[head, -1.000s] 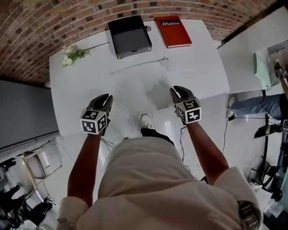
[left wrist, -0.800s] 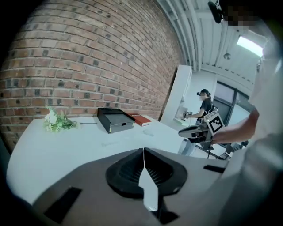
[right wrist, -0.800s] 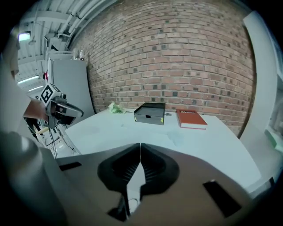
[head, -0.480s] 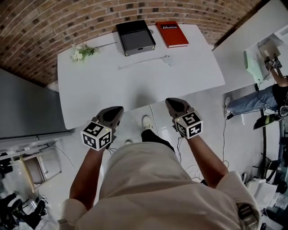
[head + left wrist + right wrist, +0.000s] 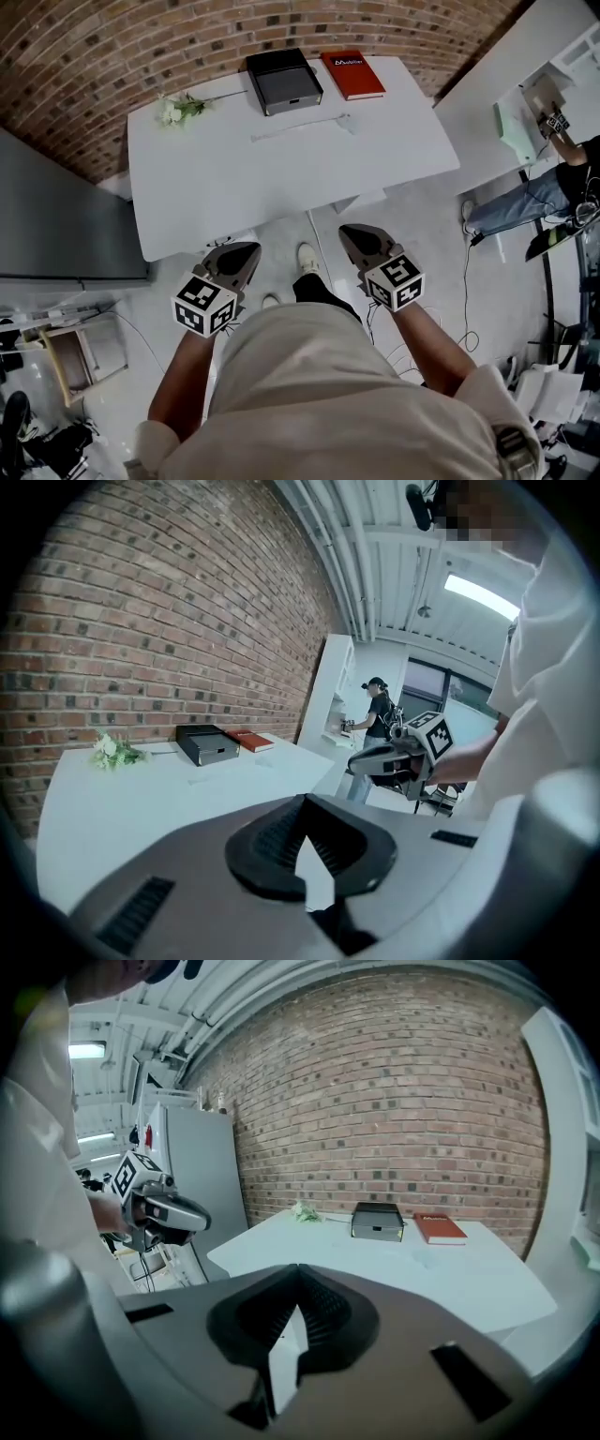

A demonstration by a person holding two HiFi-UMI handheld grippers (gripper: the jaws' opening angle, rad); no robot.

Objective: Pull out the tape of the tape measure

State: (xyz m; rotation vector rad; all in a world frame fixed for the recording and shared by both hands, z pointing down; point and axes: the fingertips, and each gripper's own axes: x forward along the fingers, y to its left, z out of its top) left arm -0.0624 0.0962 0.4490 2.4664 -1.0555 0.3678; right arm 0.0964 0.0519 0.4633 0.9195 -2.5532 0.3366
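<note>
We hold both arms out ahead of us. The left hand-held gripper (image 5: 247, 250) has its jaws pressed together with nothing between them, and the right hand-held gripper (image 5: 351, 232) is the same. They are level with each other and well apart, over the floor (image 5: 281, 234), short of the near edge of the bench (image 5: 234, 187). A second ago both tips sat over that near edge. Since then we have stepped back, and the whole bench now lies beyond them. One white shoe (image 5: 307, 255) shows on the floor between the two.

Farther on, the tape measure (image 5: 348, 122) lies on the bench toward the far edge, right of the middle, well apart from both tools. Its tape (image 5: 298, 128) is drawn out as a thin pale strip running left from it, roughly along the far edge. It lies as it did a second ago, and so does everything around it.

Behind the tape, at the far edge, stands a black box (image 5: 284, 80). A red book (image 5: 353, 75) is just beside the box on its right, and flowers (image 5: 178, 110) lie near the far left corner. Past the bench rises a brick wall (image 5: 141, 47).
</note>
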